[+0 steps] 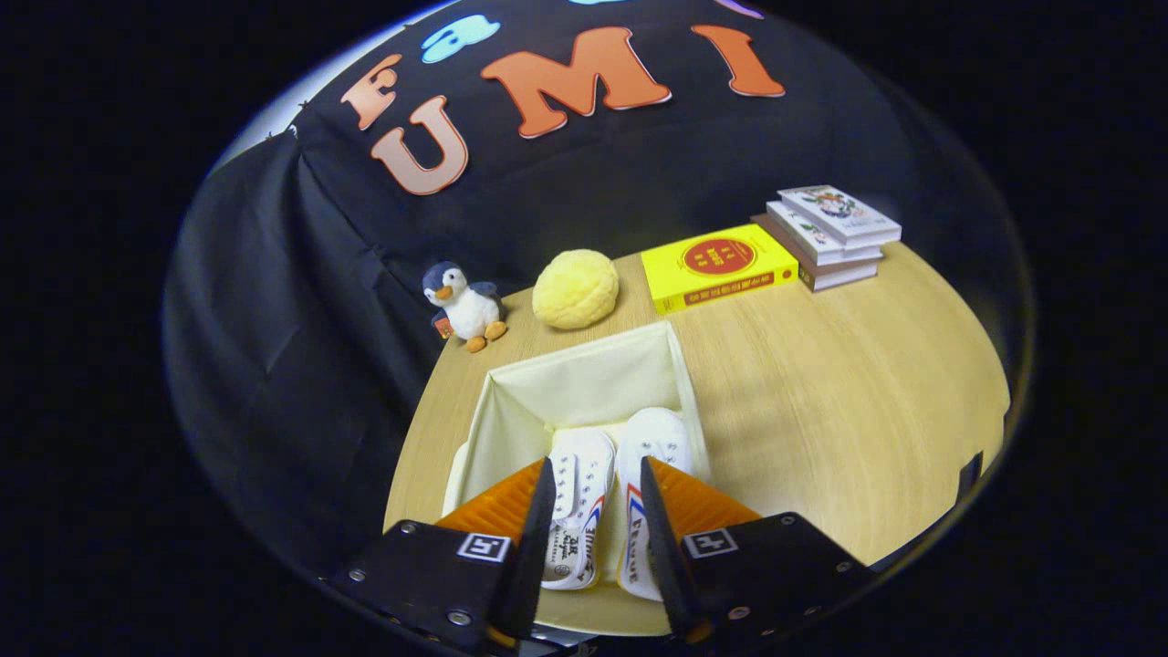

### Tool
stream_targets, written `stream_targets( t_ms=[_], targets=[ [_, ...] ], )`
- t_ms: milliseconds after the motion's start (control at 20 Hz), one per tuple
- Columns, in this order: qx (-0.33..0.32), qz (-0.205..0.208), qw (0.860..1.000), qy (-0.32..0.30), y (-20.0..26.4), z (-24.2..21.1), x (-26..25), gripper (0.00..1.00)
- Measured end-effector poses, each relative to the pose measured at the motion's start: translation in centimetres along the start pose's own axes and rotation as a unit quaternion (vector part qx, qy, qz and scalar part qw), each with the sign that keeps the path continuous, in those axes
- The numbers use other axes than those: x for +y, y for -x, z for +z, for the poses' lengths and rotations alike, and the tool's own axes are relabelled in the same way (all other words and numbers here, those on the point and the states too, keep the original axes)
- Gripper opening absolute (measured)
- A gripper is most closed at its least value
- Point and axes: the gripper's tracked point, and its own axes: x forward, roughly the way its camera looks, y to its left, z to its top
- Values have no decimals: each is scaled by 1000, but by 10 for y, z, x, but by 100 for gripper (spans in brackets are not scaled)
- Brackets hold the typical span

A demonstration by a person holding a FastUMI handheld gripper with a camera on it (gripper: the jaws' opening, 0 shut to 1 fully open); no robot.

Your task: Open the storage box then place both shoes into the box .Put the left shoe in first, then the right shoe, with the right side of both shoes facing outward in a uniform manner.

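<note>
The cream fabric storage box (584, 379) stands open on the wooden table, just ahead of and below my fingers. Two white canvas shoes lie side by side inside it, toes pointing away from me. One shoe (586, 470) shows between my fingers, with a red and blue stripe on its side. The other shoe (664, 436) lies to its right against the box wall, partly under my right finger. My gripper (595, 470) hovers over the near part of the box, open, its fingers above the shoes and pressing on neither.
Beyond the box, by the black cloth wall, sit a plush penguin (464, 306) and a round yellow cushion (575, 288). A yellow book (716, 265) and a stack of books (832, 233) lie at the far right. Bare wooden table (839, 401) stretches right of the box.
</note>
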Motion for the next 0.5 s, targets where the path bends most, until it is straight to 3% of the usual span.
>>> stream_targets(
  t_ms=[400,500],
  targets=[
    [-71,-16,997,23,47,78,-28,99],
    [-96,-24,995,31,65,101,-39,98]
  ],
)
